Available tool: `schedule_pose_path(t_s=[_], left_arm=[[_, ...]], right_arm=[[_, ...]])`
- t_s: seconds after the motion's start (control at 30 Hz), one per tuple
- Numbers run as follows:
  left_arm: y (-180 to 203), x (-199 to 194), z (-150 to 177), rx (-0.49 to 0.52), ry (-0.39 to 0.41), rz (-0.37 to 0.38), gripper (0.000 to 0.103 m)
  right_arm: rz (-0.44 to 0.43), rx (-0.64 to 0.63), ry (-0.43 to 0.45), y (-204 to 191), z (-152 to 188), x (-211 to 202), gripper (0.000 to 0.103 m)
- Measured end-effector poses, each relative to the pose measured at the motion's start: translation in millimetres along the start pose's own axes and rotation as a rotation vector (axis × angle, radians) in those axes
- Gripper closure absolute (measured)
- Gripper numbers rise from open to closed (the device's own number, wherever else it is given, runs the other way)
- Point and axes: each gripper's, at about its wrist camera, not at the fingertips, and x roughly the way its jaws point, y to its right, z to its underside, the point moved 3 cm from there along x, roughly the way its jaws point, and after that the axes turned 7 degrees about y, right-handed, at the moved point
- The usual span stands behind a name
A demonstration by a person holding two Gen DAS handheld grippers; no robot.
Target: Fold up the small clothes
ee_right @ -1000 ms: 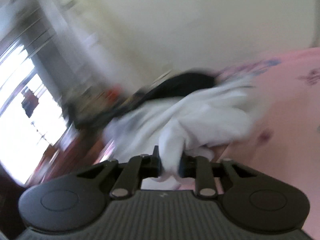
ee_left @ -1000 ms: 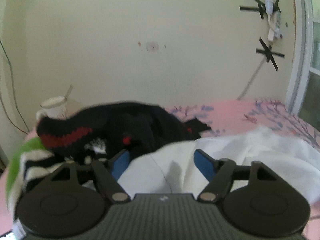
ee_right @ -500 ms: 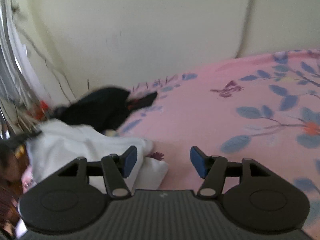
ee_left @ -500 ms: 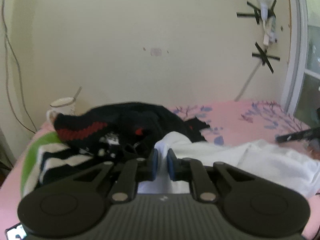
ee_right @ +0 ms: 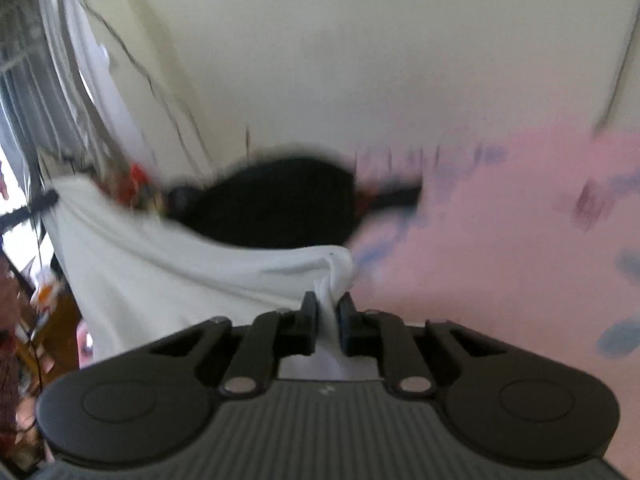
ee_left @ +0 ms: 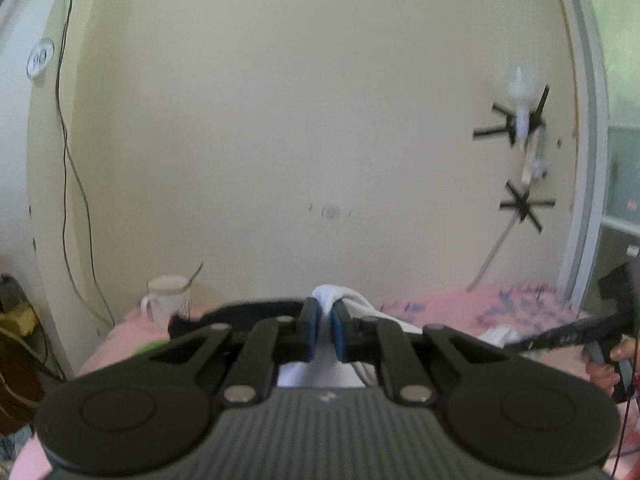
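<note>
Now both grippers, left gripper and right gripper, pinch the white cotton garment; keep tension even, spread toward 12 o'clock.

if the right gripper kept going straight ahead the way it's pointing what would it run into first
The right gripper, shut on the white garment, would probably push first into the black clothing heaped just beyond; blur leaves the depth unclear.
</note>
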Motion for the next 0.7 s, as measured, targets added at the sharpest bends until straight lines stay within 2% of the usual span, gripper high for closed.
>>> schedule_pose_path(t_s=[0.1,0.23,0.37,0.43,0.6,0.7], left_arm=[[15,-14,-31,0.014,0.084,0.016,0.095],[38,-48,-83,0.031,0.285,0.049,0.095],[61,-93,-131,0.049,0.523,0.069,0.096],[75,-112,-150,0.052,0.604,0.072,0.096],[106,-147,-184,0.08,0.761,0.065,0.096],[123,-154,-196,0.092,0.807,0.056,0.096]], right_arm=[[0.001,-0.033,0.178,-24,-44,-55,0.102],[0.034,-0.181,0.456,-80,-97,-147,0.102],[0.115,-0.337,0.725,-143,-124,-230,0.103],[0.174,-0.398,0.843,-173,-133,-266,0.103],[0.332,-0.536,1.035,-235,-152,-330,0.103],[0.418,-0.603,1.101,-261,-165,-355,0.103]])
